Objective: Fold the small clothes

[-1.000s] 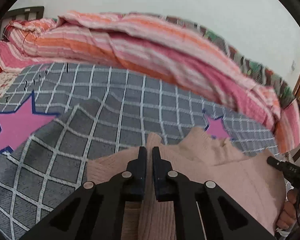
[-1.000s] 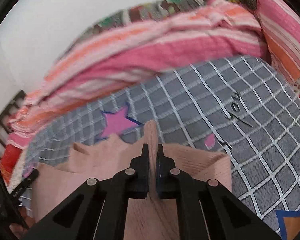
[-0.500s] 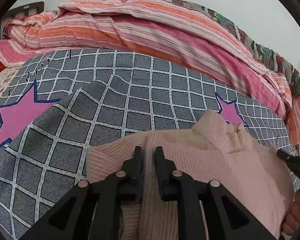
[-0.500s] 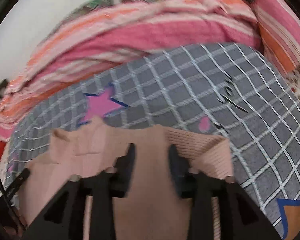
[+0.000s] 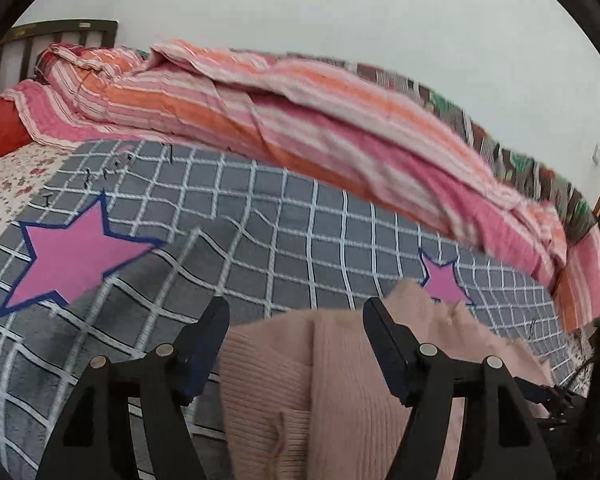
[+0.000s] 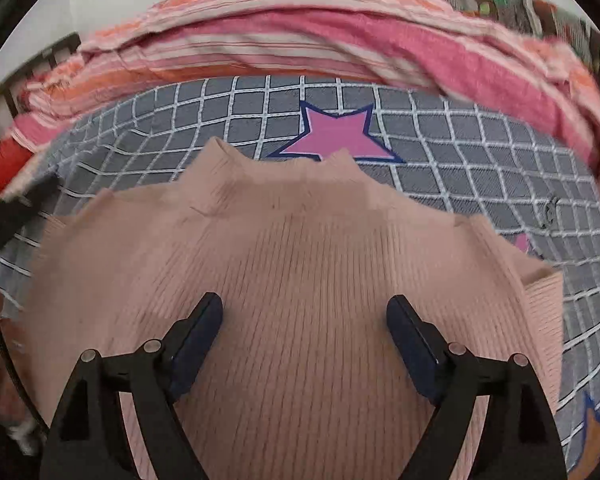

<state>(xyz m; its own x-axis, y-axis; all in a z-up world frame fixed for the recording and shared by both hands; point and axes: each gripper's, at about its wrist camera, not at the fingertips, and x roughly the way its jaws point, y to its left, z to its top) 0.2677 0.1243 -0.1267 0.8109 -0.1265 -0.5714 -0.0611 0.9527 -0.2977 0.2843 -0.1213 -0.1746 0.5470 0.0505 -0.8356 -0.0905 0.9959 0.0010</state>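
both grippers shut tight on the pink sweater (image 6: pixel 300 280) a moment ago, now letting go. left gripper (image 5: pixel 296 324) with jaws opening, fingers (image 5: pixel 208 336) spread wide and pinching nothing. pink sweater between and under those fingers, lying loose, its ribbed edge just below the left finger and a folded flap running down the middle of the gap. right gripper (image 6: pixel 304 320) opening too, even wider, fingers (image 6: pixel 410 336) apart with only flat knit under them, no pad pressing on it.

sweater down on the gray checked blanket (image 6: pixel 460 160), spread broad in front of the right fingers, its bumpy top edge reaching up to the pink star (image 6: pixel 336 136) beyond the fingertips. a second, bigger pink star (image 5: pixel 72 256) off past the left finger in the left view, well apart from the sweater. striped quilt (image 5: pixel 300 120) bunched far behind, past both sets of fingertips.

meaning for the job, as a guess: one fold just laid down and dropped, cloth resting by itself now. probably more folding left, since the sweater looks wide and a bit lumpy along the top. next likely a new grab at a side or an edge, with care not to drag the loose flap out of place.
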